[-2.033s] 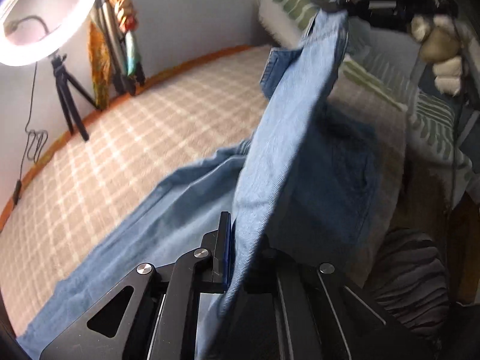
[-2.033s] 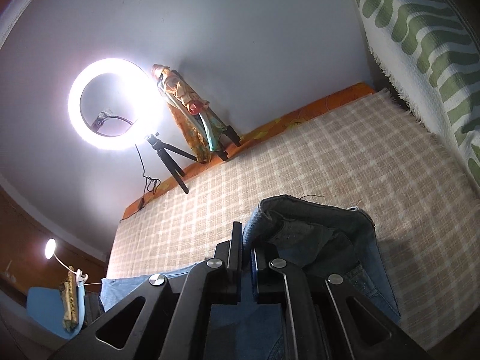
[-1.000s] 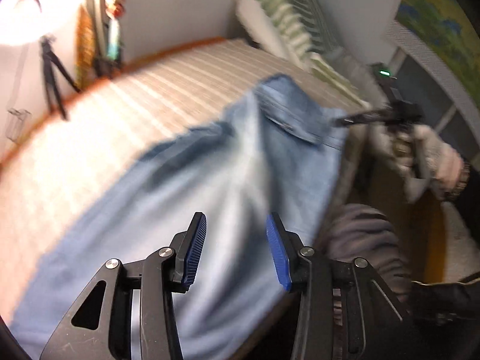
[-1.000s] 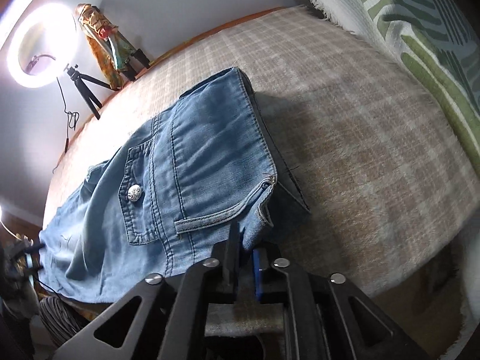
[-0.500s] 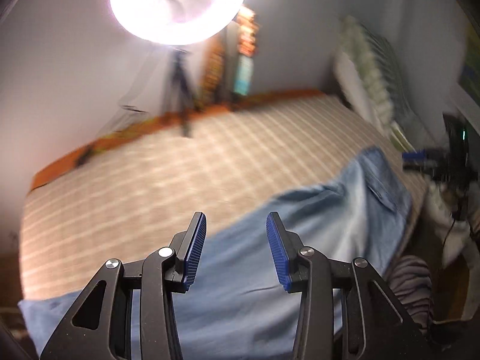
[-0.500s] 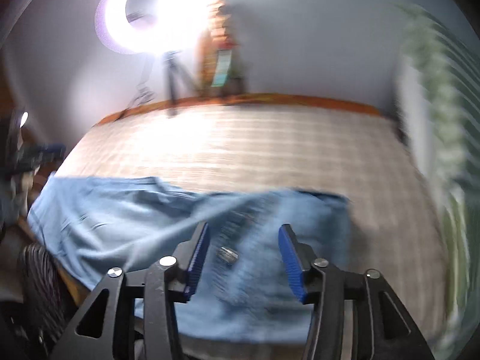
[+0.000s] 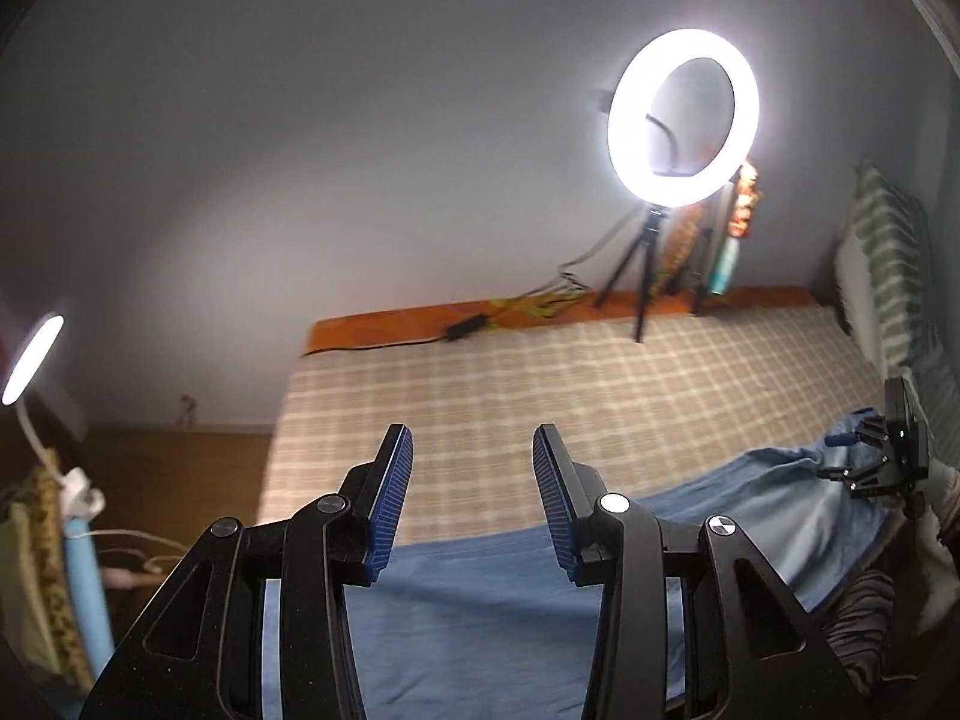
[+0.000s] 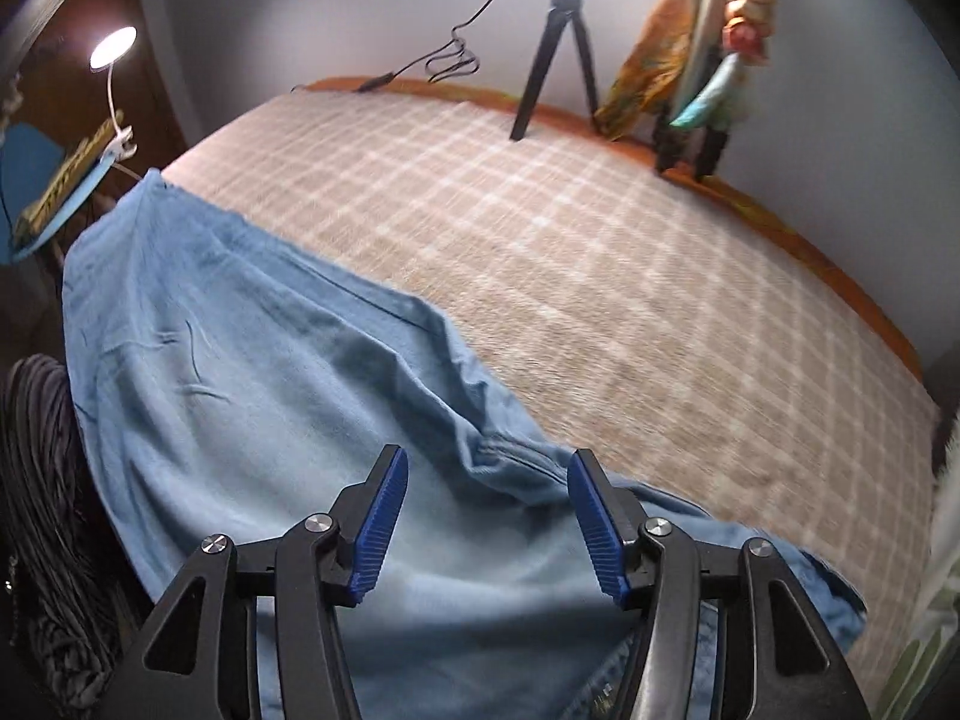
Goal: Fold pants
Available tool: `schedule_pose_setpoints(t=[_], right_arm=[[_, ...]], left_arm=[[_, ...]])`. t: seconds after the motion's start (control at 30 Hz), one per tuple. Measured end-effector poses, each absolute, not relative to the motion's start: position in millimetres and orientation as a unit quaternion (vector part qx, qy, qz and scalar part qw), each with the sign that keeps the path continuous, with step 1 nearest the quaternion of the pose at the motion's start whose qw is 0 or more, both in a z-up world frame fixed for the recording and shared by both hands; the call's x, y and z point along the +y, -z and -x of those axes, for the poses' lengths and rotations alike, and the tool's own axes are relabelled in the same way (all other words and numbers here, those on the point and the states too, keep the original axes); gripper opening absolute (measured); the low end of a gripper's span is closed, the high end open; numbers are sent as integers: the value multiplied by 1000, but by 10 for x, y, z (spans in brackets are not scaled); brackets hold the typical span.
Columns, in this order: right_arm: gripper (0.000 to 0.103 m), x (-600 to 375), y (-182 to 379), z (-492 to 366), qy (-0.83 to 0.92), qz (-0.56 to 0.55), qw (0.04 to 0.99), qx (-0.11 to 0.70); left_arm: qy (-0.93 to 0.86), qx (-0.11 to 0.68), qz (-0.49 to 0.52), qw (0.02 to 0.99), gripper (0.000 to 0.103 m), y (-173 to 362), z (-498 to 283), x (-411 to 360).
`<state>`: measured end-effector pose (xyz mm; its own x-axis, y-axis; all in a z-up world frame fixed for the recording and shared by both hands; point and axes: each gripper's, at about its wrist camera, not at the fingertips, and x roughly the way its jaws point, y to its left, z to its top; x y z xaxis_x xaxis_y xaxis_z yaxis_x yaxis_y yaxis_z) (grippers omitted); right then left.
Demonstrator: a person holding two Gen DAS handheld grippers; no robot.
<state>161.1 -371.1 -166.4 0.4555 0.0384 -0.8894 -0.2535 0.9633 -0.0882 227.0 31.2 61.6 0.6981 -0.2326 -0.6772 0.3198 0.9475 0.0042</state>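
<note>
The blue denim pants (image 7: 480,612) lie flat along the near edge of the bed, stretched from left to right. My left gripper (image 7: 471,438) hovers above one end of them, open, with nothing between its blue pads. In the right wrist view the pants (image 8: 270,390) spread out to the left, creased, with a seam fold just ahead of my right gripper (image 8: 486,462). It is open above the cloth and holds nothing. The right gripper (image 7: 852,450) also shows small at the far right of the left wrist view, over the other end of the pants.
The bed has a beige plaid cover (image 7: 540,384) with an orange edge along the wall. On it stand a lit ring light (image 7: 681,117) on a tripod (image 8: 558,48) and colourful items. A green striped pillow (image 7: 894,276) lies right. A desk lamp (image 8: 113,47) stands left.
The pants went from hanging in both shut grippers to lying flat on the bed. The left gripper let go first, then the right opened off the waistband. Both views have swung sideways.
</note>
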Motion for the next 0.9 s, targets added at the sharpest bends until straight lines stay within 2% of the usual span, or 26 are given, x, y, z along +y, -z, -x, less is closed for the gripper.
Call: schedule_pose_setpoints(t=[0.13, 0.3, 0.37, 0.5, 0.6, 0.67, 0.83, 0.9], right_arm=[[56, -3600, 1792, -1687, -80, 147, 836, 522], [50, -3525, 1849, -1676, -67, 181, 832, 519], [41, -3525, 1845, -1674, -58, 190, 831, 519], [31, -3519, 1820, -1694, -48, 198, 831, 517], [19, -3476, 1825, -1701, -53, 206, 828, 519], [11, -3434, 1839, -1700, -52, 224, 823, 519], [5, -3417, 1731, -1793, -42, 258, 819, 511], [4, -3548, 1612, -1955, -23, 234, 830, 506]], left_arm=[[125, 368, -52, 920, 40, -557, -2178, 716], [116, 415, -48, 901, 40, 314, -2057, 980], [107, 431, -43, 895, 40, 725, -2015, 1014], [81, 458, -39, 884, 40, 1428, -1980, 1100], [53, 477, -27, 877, 40, 1821, -1981, 1232], [38, 483, -14, 875, 40, 1990, -1988, 1341], [31, 472, 8, 881, 40, 2126, -1955, 1437], [32, 466, 12, 884, 41, 2147, -1953, 1457]])
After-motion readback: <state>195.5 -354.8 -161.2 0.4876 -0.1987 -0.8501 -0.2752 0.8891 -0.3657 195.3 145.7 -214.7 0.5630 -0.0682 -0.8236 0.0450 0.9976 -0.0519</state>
